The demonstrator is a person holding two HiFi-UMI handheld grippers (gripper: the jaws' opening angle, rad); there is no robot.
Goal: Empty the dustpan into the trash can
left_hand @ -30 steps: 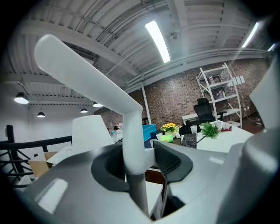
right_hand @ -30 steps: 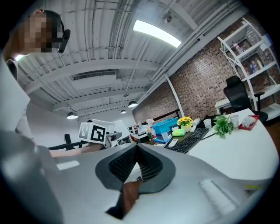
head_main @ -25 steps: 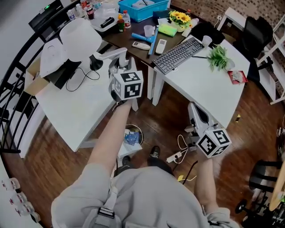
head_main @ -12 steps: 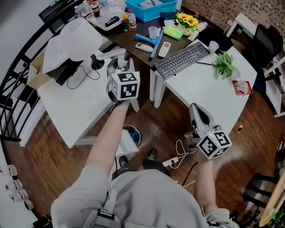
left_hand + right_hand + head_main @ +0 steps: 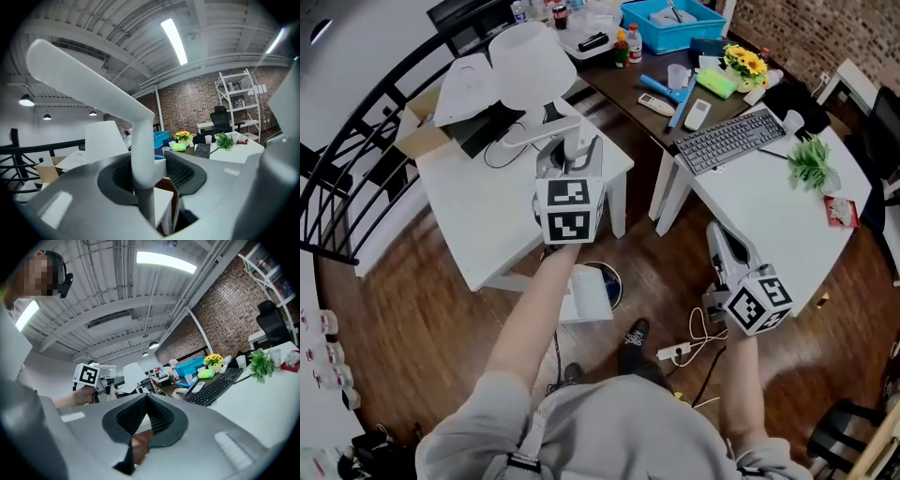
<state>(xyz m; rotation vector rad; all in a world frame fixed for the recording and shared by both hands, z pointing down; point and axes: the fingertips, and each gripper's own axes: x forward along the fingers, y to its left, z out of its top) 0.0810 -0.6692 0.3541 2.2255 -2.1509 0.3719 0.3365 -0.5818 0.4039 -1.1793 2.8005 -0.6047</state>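
White dustpan handle (image 5: 93, 84), clamped by left gripper (image 5: 151, 172), slants up-left; right gripper (image 5: 146, 408) jaws closed.

In the head view, the trash can (image 5: 607, 278) shows only a sliver of rim with something blue inside. The white pan (image 5: 586, 298) and the left arm (image 5: 534, 309) cover the rest. The handle (image 5: 534, 131) is lost behind the left gripper (image 5: 574, 155), so any link down to the pan cannot be seen. In the left gripper view, the gripper's body cuts off the handle's lower end. Bottles and oddments on the dark desk (image 5: 623, 89) are too small to name. The right edge cuts a chair (image 5: 886, 131).
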